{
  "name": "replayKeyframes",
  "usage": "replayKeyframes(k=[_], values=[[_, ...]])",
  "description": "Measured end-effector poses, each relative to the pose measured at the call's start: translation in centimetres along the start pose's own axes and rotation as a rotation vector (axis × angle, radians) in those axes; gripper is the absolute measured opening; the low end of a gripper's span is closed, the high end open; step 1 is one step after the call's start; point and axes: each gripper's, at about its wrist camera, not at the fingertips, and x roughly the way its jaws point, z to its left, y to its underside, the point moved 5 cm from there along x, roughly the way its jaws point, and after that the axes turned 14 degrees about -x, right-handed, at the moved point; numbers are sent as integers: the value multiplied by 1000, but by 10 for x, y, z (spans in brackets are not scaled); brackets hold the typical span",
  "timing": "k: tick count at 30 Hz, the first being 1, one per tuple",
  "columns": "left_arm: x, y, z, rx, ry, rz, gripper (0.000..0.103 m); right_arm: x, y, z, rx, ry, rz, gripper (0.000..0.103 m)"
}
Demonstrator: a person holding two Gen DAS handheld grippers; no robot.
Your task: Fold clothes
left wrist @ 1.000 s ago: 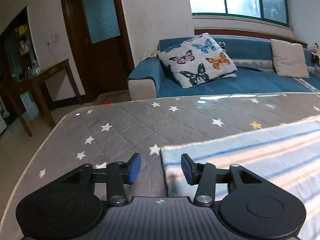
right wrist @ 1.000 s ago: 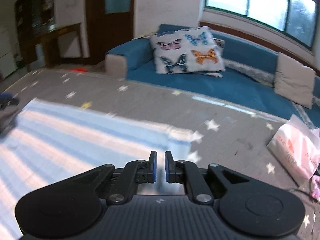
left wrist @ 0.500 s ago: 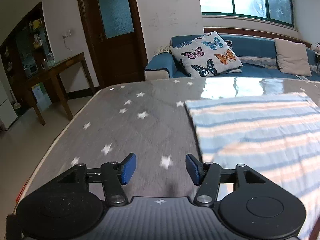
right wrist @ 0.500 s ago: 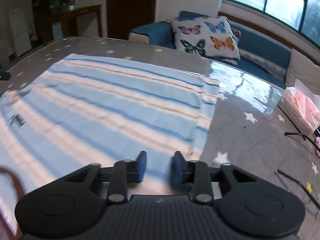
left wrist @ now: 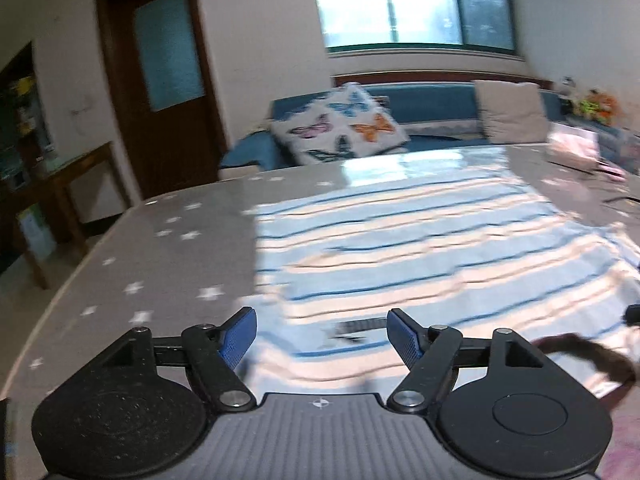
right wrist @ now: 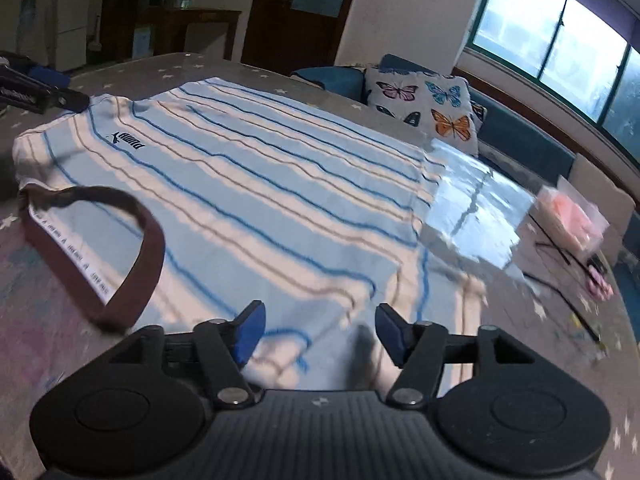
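On the star-print table (right wrist: 248, 68), the striped shirt (right wrist: 256, 184) now lies spread flat. Your left gripper (left wrist: 318, 334) and right gripper (right wrist: 318, 330), a second ago narrower at its far edge, now hover at its near collar end, jaws opening, empty, ready for new grips.

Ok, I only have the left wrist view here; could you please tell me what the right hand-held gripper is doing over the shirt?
Observer: The right hand-held gripper is opening its jaws above the near edge of the striped shirt; its pads press on nothing.
Operator: Thank you. Is the dark blur on the fabric a logo?
Observer: Yes, a dark printed logo near the brown collar; it reads upside down in the right wrist view.
Operator: Is anything lying beside the shirt there?
Observer: Thin black cables lie on the star-patterned table cover, apart from the shirt.
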Motion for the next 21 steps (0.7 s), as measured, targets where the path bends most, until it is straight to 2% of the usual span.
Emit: replayKeyframes(k=[3, 7, 10, 14, 16, 17, 18, 20, 21], values=[[3, 5, -34, 38, 57, 6, 75, -11, 12, -1, 65, -10, -3, 63], [6, 12, -77, 102, 122, 6, 76, -34, 25, -17, 207, -34, -56, 63], [9, 19, -101, 144, 153, 7, 78, -45, 37, -35, 278, 27, -64, 62], [9, 34, -131, 214, 186, 11, 78, -42, 55, -58, 356, 96, -12, 59], [8, 42, -140, 240, 192, 10, 78, -37, 63, -64, 361, 132, 16, 48], [7, 47, -145, 250, 195, 14, 78, -34, 66, -66, 375, 132, 28, 45], [5, 50, -147, 257, 198, 15, 78, -30, 70, -69, 401, 124, 38, 37], [4, 55, -150, 270, 201, 14, 79, -28, 74, -67, 431, 115, 41, 34], [4, 58, -152, 281, 203, 12, 81, -28, 74, -66, 428, 122, 38, 27]])
